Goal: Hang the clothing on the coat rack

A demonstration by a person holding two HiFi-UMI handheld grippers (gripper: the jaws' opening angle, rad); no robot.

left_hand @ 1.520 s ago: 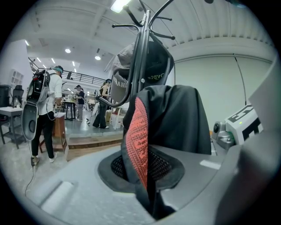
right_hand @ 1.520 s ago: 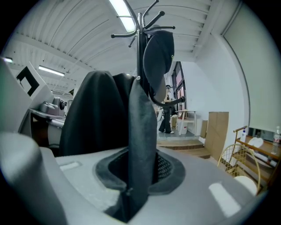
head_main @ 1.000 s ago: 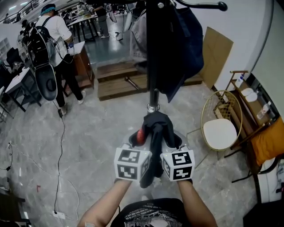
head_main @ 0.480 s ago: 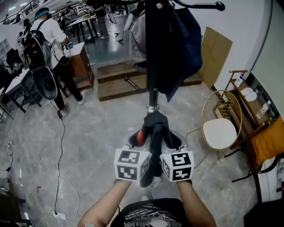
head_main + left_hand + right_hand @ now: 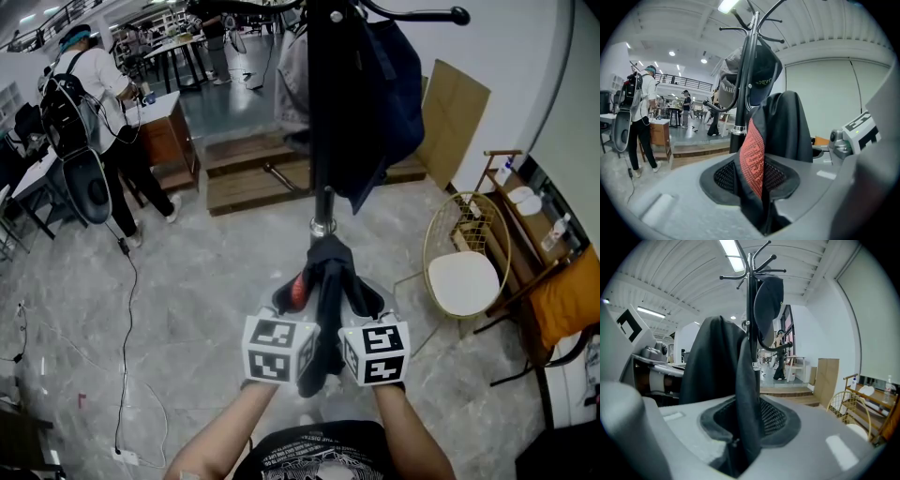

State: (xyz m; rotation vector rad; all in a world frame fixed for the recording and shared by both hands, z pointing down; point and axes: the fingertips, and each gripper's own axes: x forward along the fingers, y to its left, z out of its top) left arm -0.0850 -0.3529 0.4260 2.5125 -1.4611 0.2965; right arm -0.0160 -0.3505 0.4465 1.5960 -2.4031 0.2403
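Garment [image 5: 328, 272], black, red mesh patch, pinched in left gripper [image 5: 757, 178], right gripper [image 5: 743, 420].

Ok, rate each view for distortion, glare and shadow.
Head view: wide-angle bend, dark corners, coat rack nearly silhouetted. Left gripper view: round black vignette, ceiling lamp blown out. Right gripper view: same vignette, strip light glaring, folds of the black garment lost in shadow.

Lab/workshop (desks [image 5: 169, 103], floor cables [image 5: 125, 309])
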